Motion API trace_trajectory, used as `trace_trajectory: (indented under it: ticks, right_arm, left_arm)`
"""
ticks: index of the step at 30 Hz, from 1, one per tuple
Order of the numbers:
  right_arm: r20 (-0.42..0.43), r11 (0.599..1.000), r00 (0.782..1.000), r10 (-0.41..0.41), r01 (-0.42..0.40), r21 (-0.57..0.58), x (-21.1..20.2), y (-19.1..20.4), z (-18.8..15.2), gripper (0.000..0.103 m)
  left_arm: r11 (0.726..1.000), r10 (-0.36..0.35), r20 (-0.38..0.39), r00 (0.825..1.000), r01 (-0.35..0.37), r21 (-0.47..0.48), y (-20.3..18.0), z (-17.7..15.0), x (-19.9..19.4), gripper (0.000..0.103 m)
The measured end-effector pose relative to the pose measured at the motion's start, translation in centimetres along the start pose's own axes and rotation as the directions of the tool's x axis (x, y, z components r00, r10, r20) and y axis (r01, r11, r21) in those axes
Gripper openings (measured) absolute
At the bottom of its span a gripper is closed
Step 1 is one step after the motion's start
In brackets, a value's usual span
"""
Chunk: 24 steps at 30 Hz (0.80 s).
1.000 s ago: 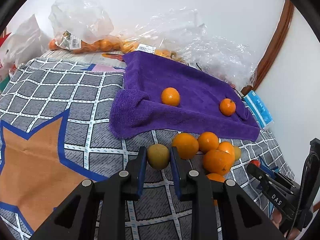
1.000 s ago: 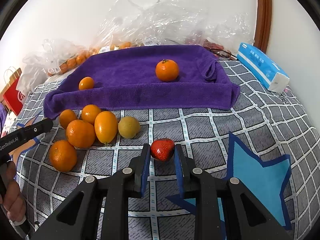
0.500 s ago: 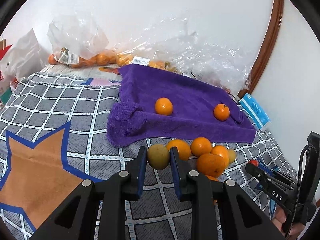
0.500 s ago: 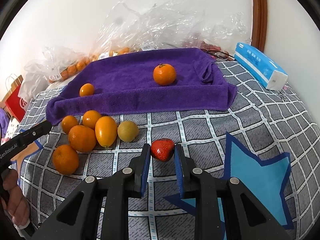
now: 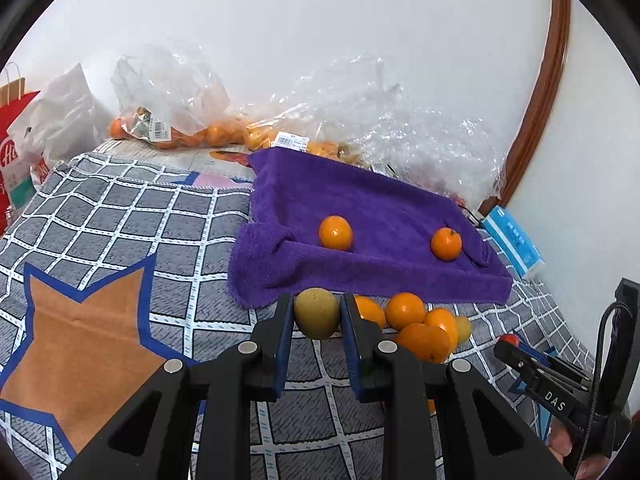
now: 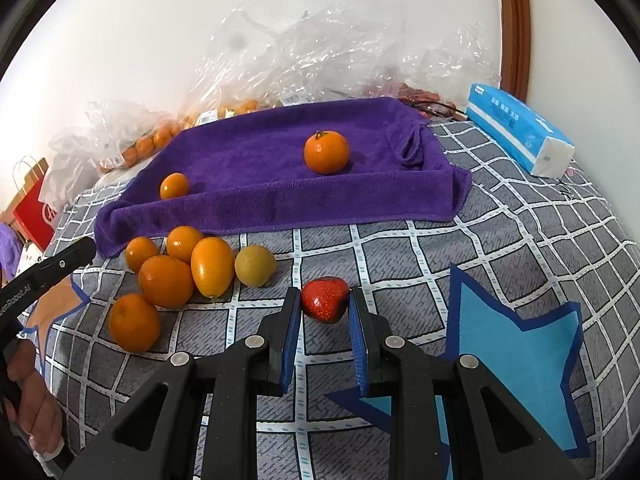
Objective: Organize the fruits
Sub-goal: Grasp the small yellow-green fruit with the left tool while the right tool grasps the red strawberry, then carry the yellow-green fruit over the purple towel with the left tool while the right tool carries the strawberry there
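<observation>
Gripping a yellow-green fruit (image 5: 317,313), the left gripper (image 5: 316,316) hides some of the loose oranges (image 5: 405,310) behind it. The right gripper (image 6: 325,307) is clamped on a strawberry (image 6: 324,299). Crumpled plastic bags (image 6: 320,40) blur what lies beyond the purple towel (image 6: 272,168).

Your left tool (image 5: 316,312) grips a yellow-green fruit (image 5: 317,313) above the checked bedspread (image 5: 132,216); two oranges (image 5: 335,233) rest on the purple towel (image 5: 372,200) beyond.
</observation>
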State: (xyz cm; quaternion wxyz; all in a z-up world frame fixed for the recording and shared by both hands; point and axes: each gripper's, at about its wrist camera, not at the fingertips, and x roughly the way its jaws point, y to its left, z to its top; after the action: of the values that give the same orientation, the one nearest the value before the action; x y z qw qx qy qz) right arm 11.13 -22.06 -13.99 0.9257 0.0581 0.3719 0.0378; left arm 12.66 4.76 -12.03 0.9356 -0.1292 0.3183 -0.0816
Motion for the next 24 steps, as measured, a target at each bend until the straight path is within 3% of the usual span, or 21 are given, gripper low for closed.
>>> trace_trajectory:
  ticks: [6,9,13,24]
  right_arm:
    - [0.003,1.0,1.0,-0.01,0.01,0.019,-0.1,-0.1,0.0,0.024]
    - [0.001,1.0,1.0,-0.006,0.006,0.025,-0.2,-0.3,0.1,0.024]
    - [0.008,1.0,1.0,-0.01,0.01,0.006,-0.9,0.1,0.8,0.024]
    - [0.087,0.999,0.996,0.033,-0.032,-0.014,-1.7,1.5,7.3,0.024]
  left_arm:
    - [1.0,0.015,0.018,1.0,-0.015,-0.003,0.0,0.1,-0.3,0.022]
    - [0.998,0.055,0.006,0.998,-0.055,0.0,0.1,0.3,-0.4,0.022]
    - [0.999,0.026,-0.014,1.0,-0.026,-0.022,0.0,0.7,-1.3,0.022]
    - [0.999,0.046,0.004,0.999,-0.046,-0.008,-1.6,5.8,-0.6,0.022]
